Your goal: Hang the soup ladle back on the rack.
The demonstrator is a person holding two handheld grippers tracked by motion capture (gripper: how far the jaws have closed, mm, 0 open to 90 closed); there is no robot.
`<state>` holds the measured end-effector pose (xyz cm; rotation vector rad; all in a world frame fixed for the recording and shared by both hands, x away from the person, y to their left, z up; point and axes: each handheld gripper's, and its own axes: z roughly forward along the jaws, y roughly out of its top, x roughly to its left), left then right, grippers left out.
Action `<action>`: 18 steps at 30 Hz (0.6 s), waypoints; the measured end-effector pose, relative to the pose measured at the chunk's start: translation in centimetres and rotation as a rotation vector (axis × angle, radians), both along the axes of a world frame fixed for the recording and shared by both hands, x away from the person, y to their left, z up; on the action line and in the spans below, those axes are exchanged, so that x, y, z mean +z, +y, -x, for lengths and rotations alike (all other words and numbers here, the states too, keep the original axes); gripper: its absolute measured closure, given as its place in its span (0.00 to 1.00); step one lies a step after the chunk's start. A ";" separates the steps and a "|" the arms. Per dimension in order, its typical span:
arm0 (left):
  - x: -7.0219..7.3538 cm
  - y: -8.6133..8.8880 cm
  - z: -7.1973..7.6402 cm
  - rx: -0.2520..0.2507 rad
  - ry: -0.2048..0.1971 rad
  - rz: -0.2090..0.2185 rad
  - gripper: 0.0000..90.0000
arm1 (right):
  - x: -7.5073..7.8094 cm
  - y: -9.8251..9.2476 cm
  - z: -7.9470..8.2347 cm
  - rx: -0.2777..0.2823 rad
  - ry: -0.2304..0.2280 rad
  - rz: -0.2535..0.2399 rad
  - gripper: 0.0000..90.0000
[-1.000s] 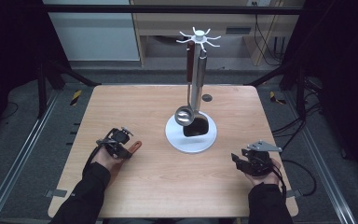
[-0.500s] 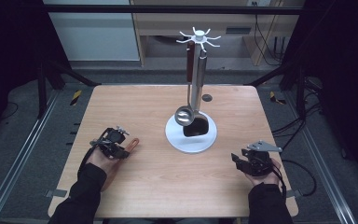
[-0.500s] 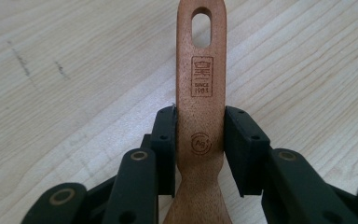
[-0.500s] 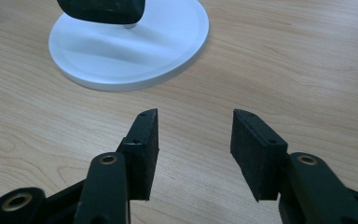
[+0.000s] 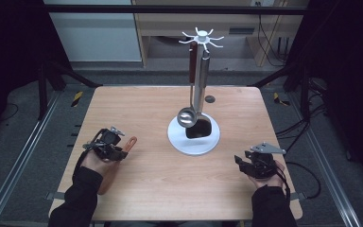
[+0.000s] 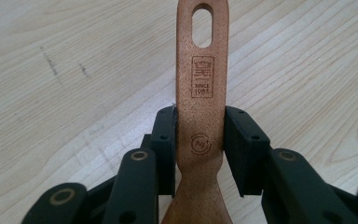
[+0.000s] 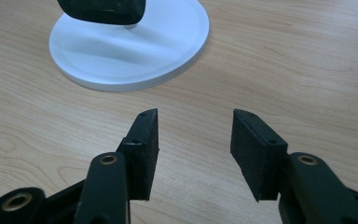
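Observation:
My left gripper [image 6: 200, 135] is shut on the handle of a wooden spatula [image 6: 201, 84]; both pads press its sides just below the hanging slot. In the high view the left gripper [image 5: 116, 148] sits near the table's left front, and the wooden spatula [image 5: 131, 141] points toward the middle with its wide end under the hand. Over the right front of the table my right gripper [image 5: 245, 162] stands open with nothing between its fingers. The right gripper [image 7: 195, 135] faces the white base [image 7: 130, 46] of a utensil stand.
The utensil stand [image 5: 199, 71] rises from its round white base [image 5: 179, 139] at the table's middle. A steel ladle [image 5: 187, 116] and a dark spatula [image 5: 199, 128] hang from its hooks. A small dark disc [image 5: 210, 99] lies behind it.
The left gripper has moved left and a little up, carrying the wooden spatula with it. The right gripper has stayed still.

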<state>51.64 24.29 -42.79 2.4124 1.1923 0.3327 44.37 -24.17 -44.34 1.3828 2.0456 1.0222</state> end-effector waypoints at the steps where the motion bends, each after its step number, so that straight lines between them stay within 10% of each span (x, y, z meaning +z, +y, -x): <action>1: 0.2 0.1 0.1 0.000 -0.005 0.001 0.73 | 0.0 0.0 0.0 -0.001 0.000 -0.001 0.58; 18: 2.6 1.2 1.1 0.032 -0.122 0.083 0.73 | 0.0 0.0 0.0 -0.002 0.001 -0.003 0.58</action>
